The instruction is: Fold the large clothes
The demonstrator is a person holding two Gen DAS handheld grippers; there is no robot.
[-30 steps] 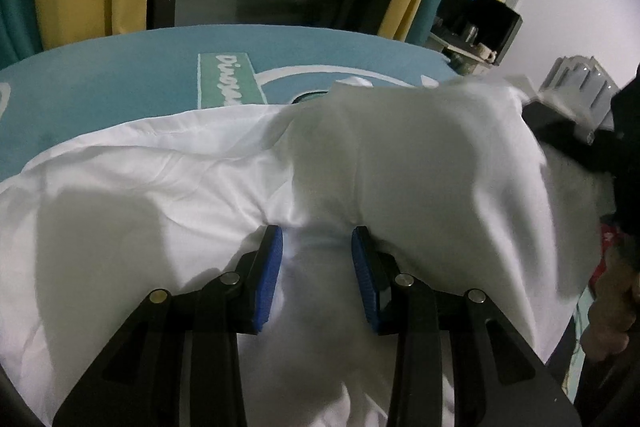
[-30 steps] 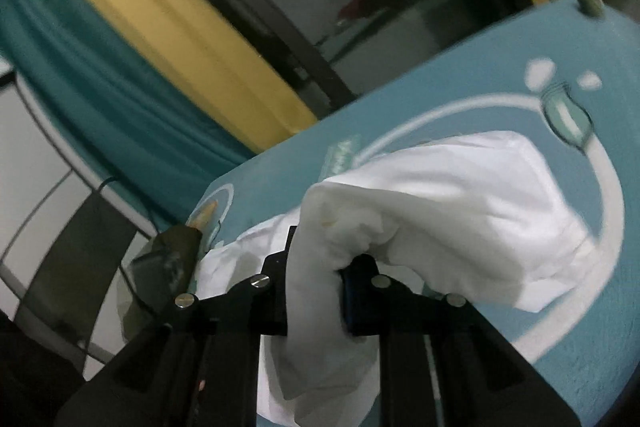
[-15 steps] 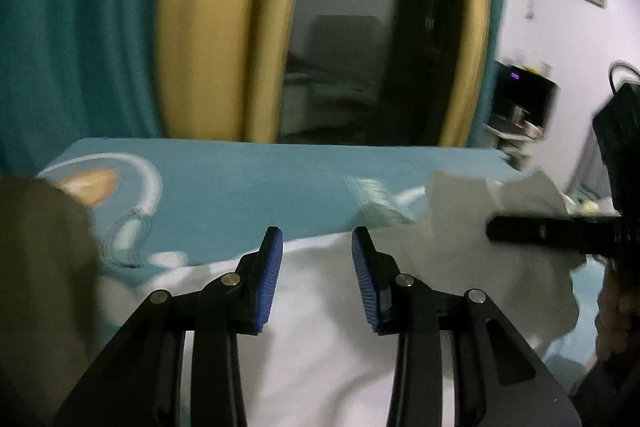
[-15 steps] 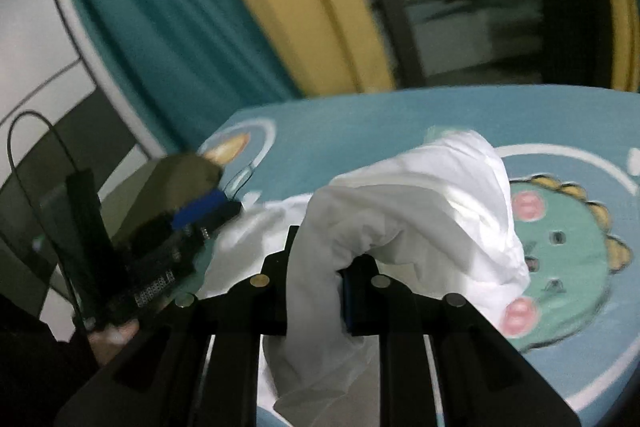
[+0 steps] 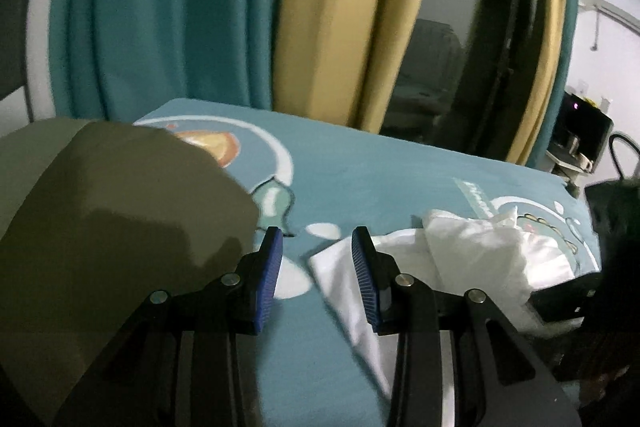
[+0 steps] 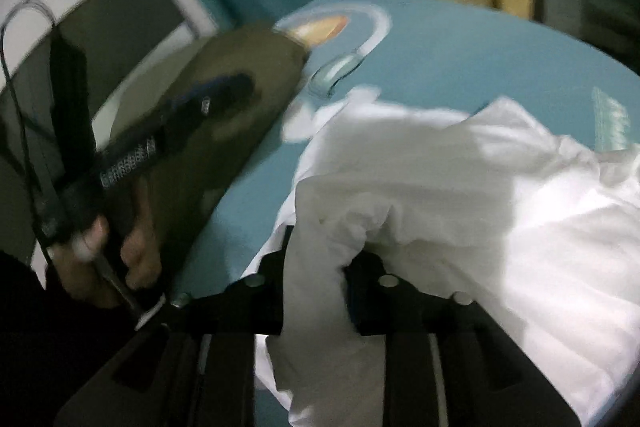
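The crumpled white cotton garment lies heaped on the teal blanket printed with white rings and a cartoon dinosaur, toward the right side of that blanket as the left wrist view shows it. The right gripper, black and two-fingered, is clamped on a thick bunch of the white fabric, which bulges up between its jaws and spills down over them. The left gripper holds nothing: its ribbed blue pads stand well apart, with bare teal blanket and one pointed corner of the white garment showing in the gap. To the left of it sits an olive-green folded cloth, flat on the blanket and covering part of an orange print. In the right wrist view that same olive cloth is blurred, and the left gripper crosses above it, gripped by a bare hand at the lower left. Behind the bed hang teal and mustard-yellow curtains beside a dark window pane, and a black box on a shelf sits at the far right.
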